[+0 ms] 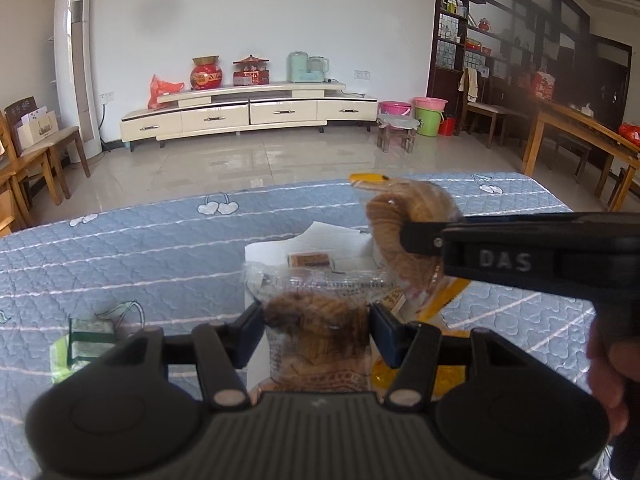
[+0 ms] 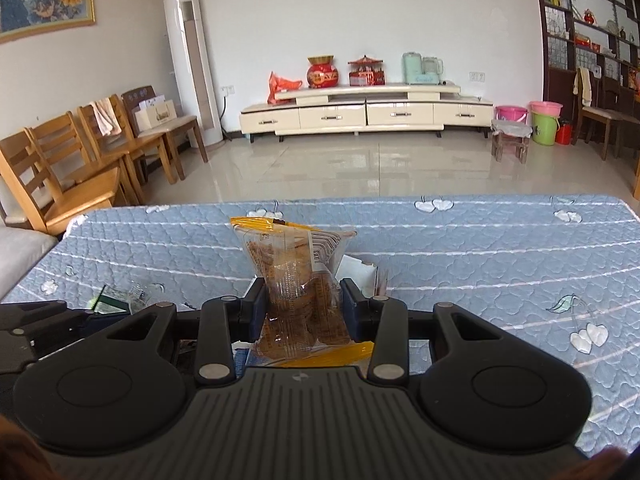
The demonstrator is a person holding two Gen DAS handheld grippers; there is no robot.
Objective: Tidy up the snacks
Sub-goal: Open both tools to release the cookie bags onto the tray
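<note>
In the left wrist view my left gripper [image 1: 318, 328] is shut on a clear packet of brown pastry [image 1: 316, 316]. It hangs over a white open box [image 1: 276, 252] that holds a small brown snack [image 1: 310, 259]. My right gripper [image 1: 405, 234] reaches in from the right, just above and beyond. It is shut on a second packet of brown biscuits with yellow seams [image 1: 404, 204]. In the right wrist view the right gripper [image 2: 304, 308] pinches that biscuit packet [image 2: 294, 268] upright, and the white box [image 2: 360, 274] shows behind it. A green packet [image 2: 112, 300] lies to the left.
A blue quilted cover [image 1: 120, 248] spreads over the table, whose far edge [image 2: 360, 200] drops to a tiled floor. The green packet [image 1: 86, 340] lies left of the left gripper. Wooden chairs [image 2: 80, 160] stand at the left. A hand [image 1: 608, 364] grips the right tool's handle.
</note>
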